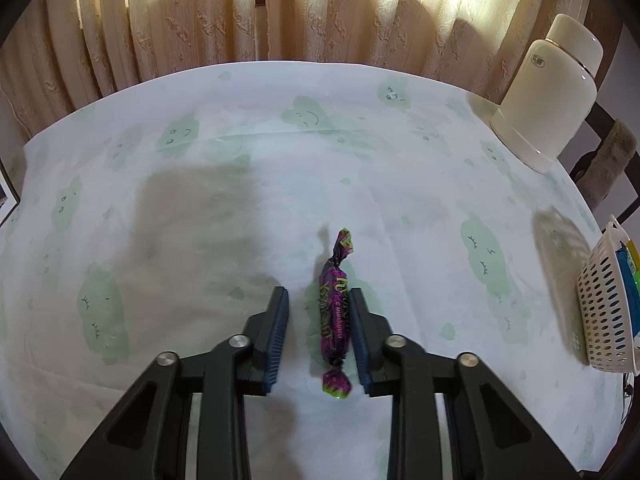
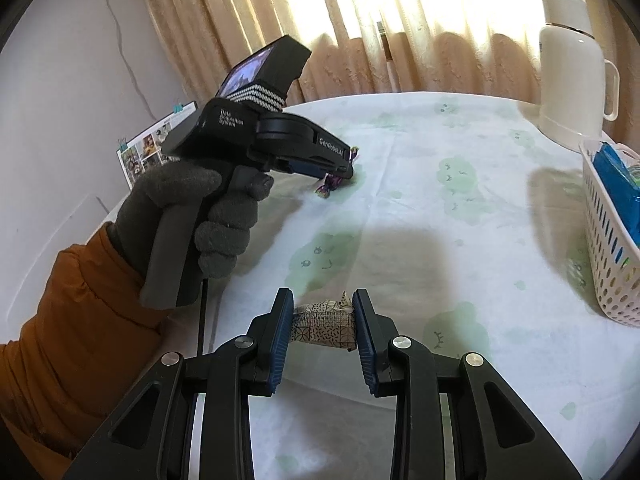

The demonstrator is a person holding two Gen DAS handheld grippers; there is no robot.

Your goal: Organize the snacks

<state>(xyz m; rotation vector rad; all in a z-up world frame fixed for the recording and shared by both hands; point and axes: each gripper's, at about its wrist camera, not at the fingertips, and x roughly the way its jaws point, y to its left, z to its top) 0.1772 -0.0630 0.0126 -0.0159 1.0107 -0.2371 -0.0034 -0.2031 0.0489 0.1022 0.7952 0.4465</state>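
Observation:
A purple wrapped candy (image 1: 334,320) lies on the cloud-print tablecloth between the fingers of my left gripper (image 1: 319,300), which is open around it, the right pad touching its side. The candy (image 2: 329,184) and the left gripper (image 2: 351,168) also show in the right wrist view. My right gripper (image 2: 322,308) is shut on a beige patterned wrapped snack (image 2: 325,326) and holds it above the table. A white perforated basket (image 2: 608,240) with blue packets stands at the right; it also shows in the left wrist view (image 1: 604,312).
A white thermos jug (image 1: 548,92) stands at the table's far right corner, behind the basket (image 2: 572,64). Beige curtains (image 1: 280,12) hang behind the table. A photo card (image 2: 152,148) leans by the wall at left.

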